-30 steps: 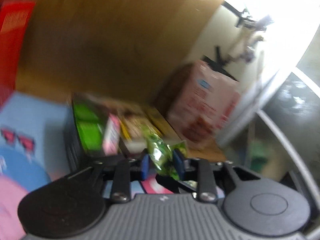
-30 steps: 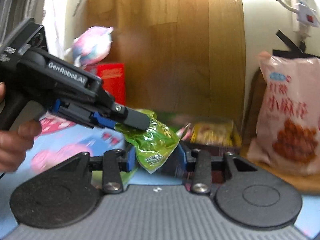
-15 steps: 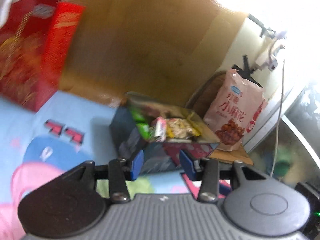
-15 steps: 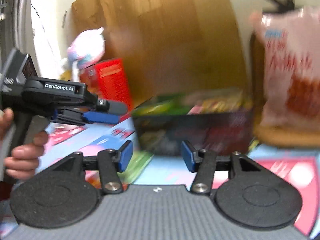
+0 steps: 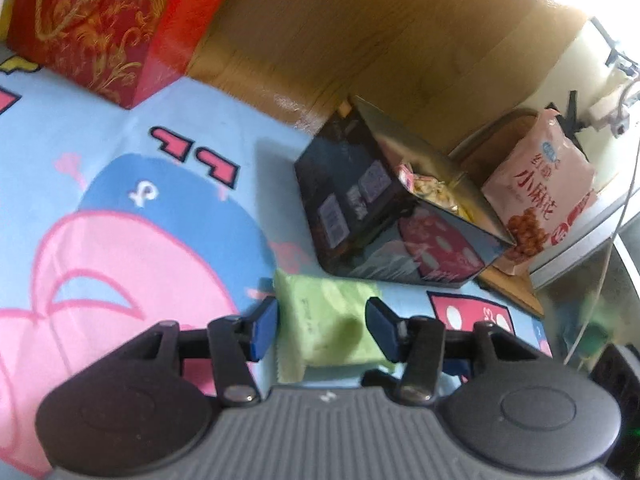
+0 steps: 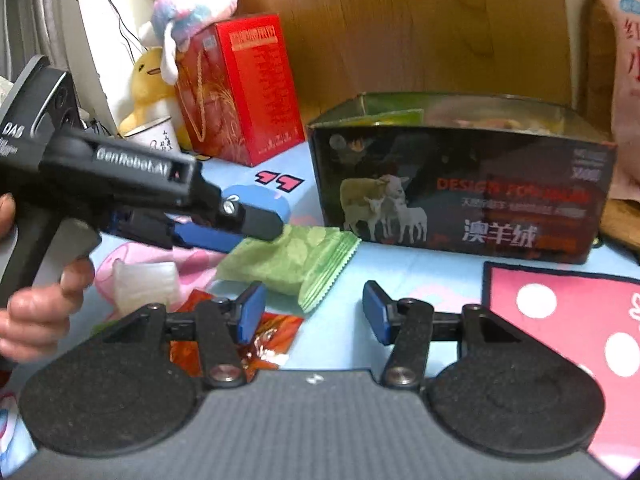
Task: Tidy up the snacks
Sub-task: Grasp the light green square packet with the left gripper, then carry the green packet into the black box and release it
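Observation:
A pale green snack packet (image 5: 328, 320) (image 6: 296, 256) lies flat on the cartoon cloth in front of the dark sheep-print box (image 5: 360, 208) (image 6: 460, 200), which holds several snacks (image 5: 432, 192). My left gripper (image 5: 322, 326) (image 6: 240, 232) hovers low over the packet. Its jaws are opening, with the packet between the blue pads and no pad pressing on it. A hand (image 6: 44, 304) holds its grip. My right gripper (image 6: 313, 314) is open with the packet's crimped end just ahead of its fingertips. An orange wrapper (image 6: 272, 336) lies under its left finger.
A translucent white packet (image 6: 144, 280) lies left of the orange wrapper. A red gift box (image 5: 100, 20) (image 6: 240, 88) and plush toys (image 6: 192, 4) stand at the back left. A pink snack bag (image 5: 540, 184) leans right of the dark box. A wooden board (image 5: 360, 40) backs everything.
A second ago both grippers had a crinkly green bag between their jaws above the box. That bag has left them. Both have dropped to the cloth before the box, jaws wider.

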A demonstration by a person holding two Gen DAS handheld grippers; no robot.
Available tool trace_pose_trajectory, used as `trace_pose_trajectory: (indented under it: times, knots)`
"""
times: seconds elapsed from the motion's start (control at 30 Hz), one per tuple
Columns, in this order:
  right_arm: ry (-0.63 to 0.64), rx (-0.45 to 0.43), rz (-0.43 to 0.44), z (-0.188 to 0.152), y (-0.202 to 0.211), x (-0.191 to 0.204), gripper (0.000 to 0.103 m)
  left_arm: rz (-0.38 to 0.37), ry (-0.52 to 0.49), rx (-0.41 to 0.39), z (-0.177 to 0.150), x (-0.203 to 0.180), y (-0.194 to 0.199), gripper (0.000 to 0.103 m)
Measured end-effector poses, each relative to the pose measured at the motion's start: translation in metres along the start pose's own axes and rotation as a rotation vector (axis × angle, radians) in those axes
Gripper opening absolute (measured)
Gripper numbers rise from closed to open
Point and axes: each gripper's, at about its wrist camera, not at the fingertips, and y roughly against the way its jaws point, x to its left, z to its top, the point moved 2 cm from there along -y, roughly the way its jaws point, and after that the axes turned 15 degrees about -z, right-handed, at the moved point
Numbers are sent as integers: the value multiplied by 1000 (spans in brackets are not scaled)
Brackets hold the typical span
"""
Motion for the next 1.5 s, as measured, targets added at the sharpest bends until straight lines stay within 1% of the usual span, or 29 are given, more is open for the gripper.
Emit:
trace_pose_trajectory:
  times: [0.03,0.07,0.13,0.23,0.33,0.43,0.6,0.73,0.77,0.8,0.83,0.93,1.0,1.1,1.2,1.27,1.3,1.37,1.5]
  knots:
    - [-6,-1,8,1,0,-1,57,-2,-13,11,-2,-4,-3,46]
    - [-7,1,20,0,0,-2,57,-12,-19,26,-4,-9,-7,41]
    - [-8,3,30,-3,5,-3,56,-50,-21,71,-10,-19,-19,39]
    - [8,-1,-11,-11,18,-9,58,-23,-102,108,-20,-44,-35,39]
    - [-2,-1,-54,-21,35,-23,58,-61,-143,160,-33,-65,-53,39]
    - [-38,-5,-86,-36,58,-43,58,-111,-179,215,-51,-86,-67,39]
    - [-109,-20,-119,-67,99,-65,58,-177,-236,299,-86,-117,-76,39]
    - [-138,-43,-123,-88,123,-62,60,-209,-265,340,-108,-125,-65,38]
    - [-133,-55,-123,-92,128,-59,60,-217,-262,346,-112,-124,-60,38]
    - [-124,-70,-128,-96,132,-54,64,-224,-258,350,-115,-124,-56,38]
    - [-116,-76,-130,-99,135,-52,65,-226,-257,350,-116,-123,-53,38]
    - [-78,-86,-169,-102,137,-44,67,-220,-257,348,-116,-121,-44,41]
    - [-55,-91,-202,-98,134,-39,80,-216,-252,346,-114,-119,-43,41]
    - [-14,-89,-247,-98,132,-34,85,-221,-226,341,-112,-116,-45,41]
    - [31,-79,-266,-99,129,-29,84,-231,-219,337,-112,-116,-48,41]
    - [50,-66,-264,-100,127,-26,83,-236,-229,334,-114,-117,-49,39]
    - [61,-68,-263,-101,127,-24,78,-238,-234,333,-114,-118,-49,38]
    - [89,-75,-260,-102,128,-19,73,-244,-237,334,-115,-117,-49,33]
    - [97,-89,-248,-100,129,-16,65,-249,-221,317,-109,-113,-44,34]
